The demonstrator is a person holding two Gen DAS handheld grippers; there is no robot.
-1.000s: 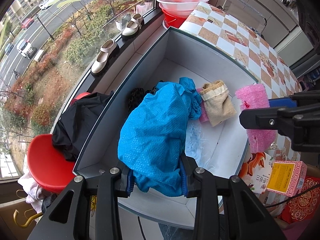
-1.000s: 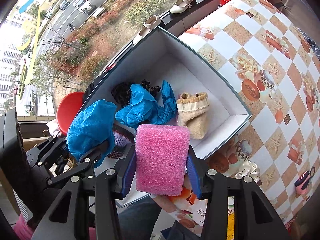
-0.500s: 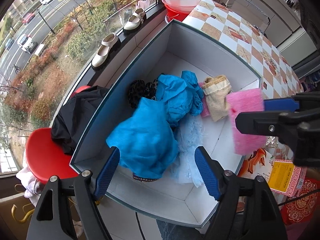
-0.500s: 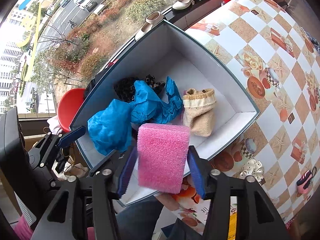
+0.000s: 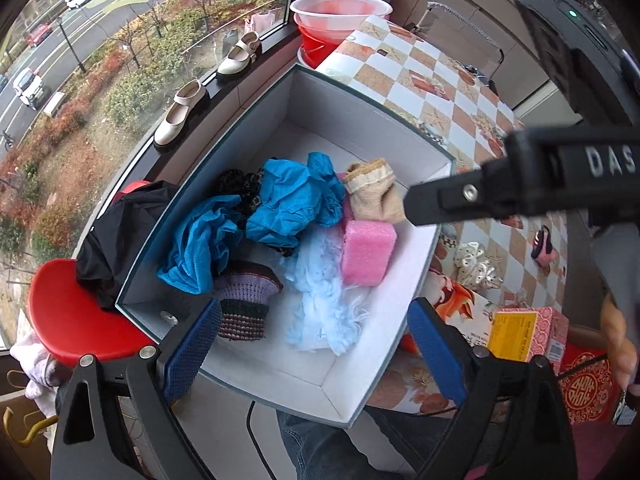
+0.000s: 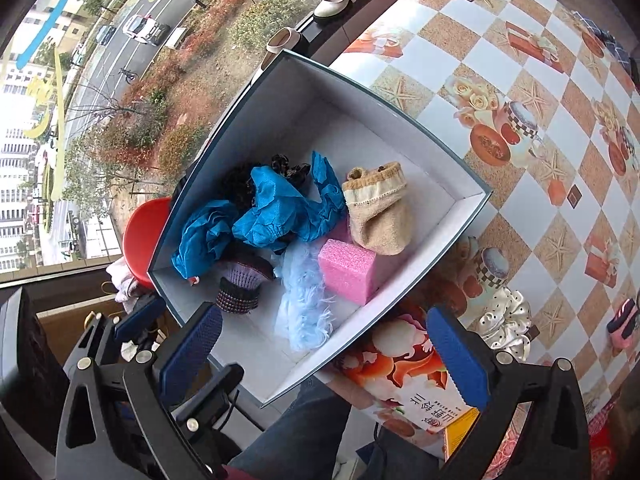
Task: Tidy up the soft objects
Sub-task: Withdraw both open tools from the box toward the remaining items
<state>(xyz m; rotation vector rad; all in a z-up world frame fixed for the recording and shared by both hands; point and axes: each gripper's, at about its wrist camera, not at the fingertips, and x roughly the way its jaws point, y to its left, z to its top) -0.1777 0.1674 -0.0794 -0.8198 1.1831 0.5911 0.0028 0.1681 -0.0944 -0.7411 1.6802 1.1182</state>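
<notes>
A white box (image 5: 360, 136) (image 6: 452, 152) on the table edge holds soft things: two crumpled blue cloths (image 5: 200, 246) (image 6: 280, 210), a pink foam block (image 5: 366, 254) (image 6: 348, 270), a tan sock (image 5: 374, 194) (image 6: 378, 210), a pale blue fluffy piece (image 5: 324, 300) (image 6: 304, 304) and a purple knitted piece (image 5: 246, 300) (image 6: 240, 284). My left gripper (image 5: 314, 350) hovers above the box's near end, jaws opening wide, nothing between them. My right gripper (image 6: 326, 354) hangs over the box's near right rim, jaws still opening, also empty.
A checkered tablecloth (image 6: 520, 92) covers the table, with a white scrunchie (image 6: 504, 316) and printed cartons (image 5: 520, 334) near the box. Cream shoes (image 5: 182, 112) sit on the windowsill, a red stool (image 5: 76, 316) with black cloth stands left, and red basins (image 5: 340, 20) are at the far end.
Both grippers opened. The left let go of the blue cloth, which now lies in the box. The right released the pink foam block, which dropped into the box beside the tan sock.
</notes>
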